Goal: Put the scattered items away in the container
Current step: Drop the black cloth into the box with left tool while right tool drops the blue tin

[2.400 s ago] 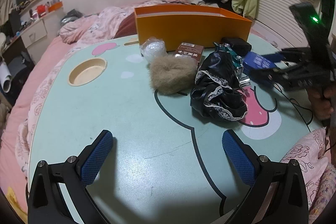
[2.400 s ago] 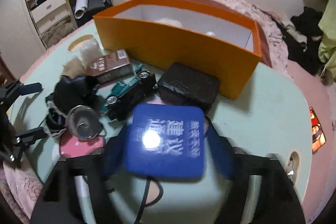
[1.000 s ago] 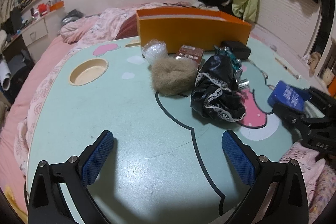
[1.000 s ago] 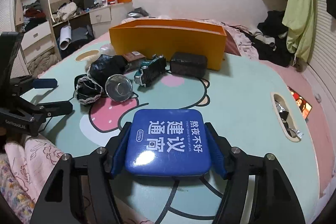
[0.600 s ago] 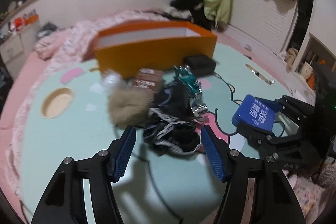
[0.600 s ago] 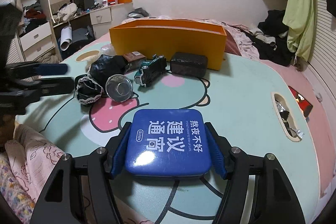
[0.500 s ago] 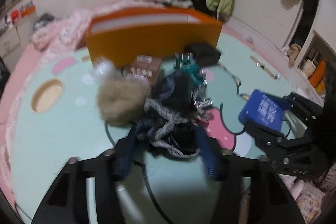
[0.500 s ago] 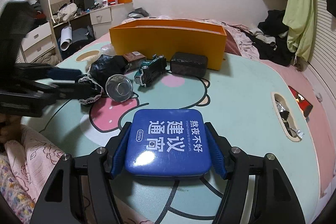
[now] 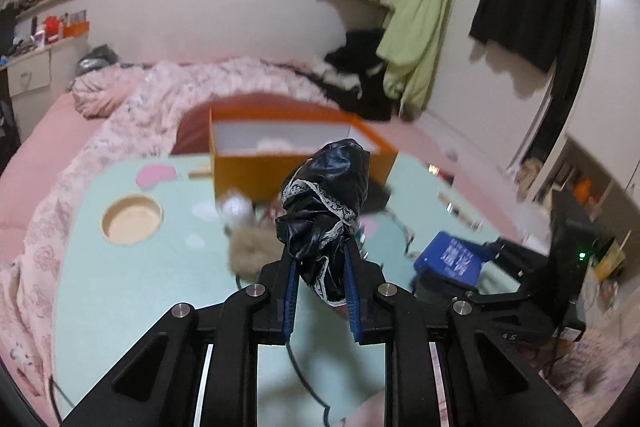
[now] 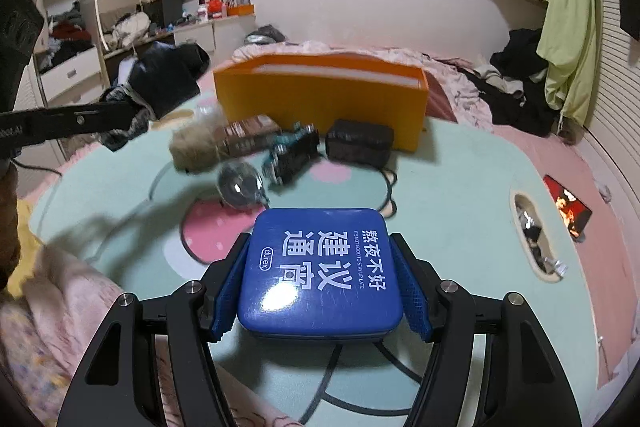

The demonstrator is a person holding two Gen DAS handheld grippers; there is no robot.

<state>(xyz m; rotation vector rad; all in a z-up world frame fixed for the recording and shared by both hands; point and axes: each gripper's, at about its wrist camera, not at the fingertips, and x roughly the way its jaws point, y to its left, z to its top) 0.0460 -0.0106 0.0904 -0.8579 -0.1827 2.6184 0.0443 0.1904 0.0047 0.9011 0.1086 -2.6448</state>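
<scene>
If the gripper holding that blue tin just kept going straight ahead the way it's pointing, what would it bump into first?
Probably the teal toy car, or the shiny round object slightly left of it. Both lie on the table ahead of the blue tin in the right gripper, before the orange box. Depth is hard to judge.

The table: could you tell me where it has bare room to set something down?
The table is bare on its right, between the black case and the slot cut-out, and left of the round recess. In front of the orange box it is crowded.

left claw [image 9: 320, 291]: closing, something pinched, raised | right claw [image 10: 320, 291]: clamped, tilted down
</scene>
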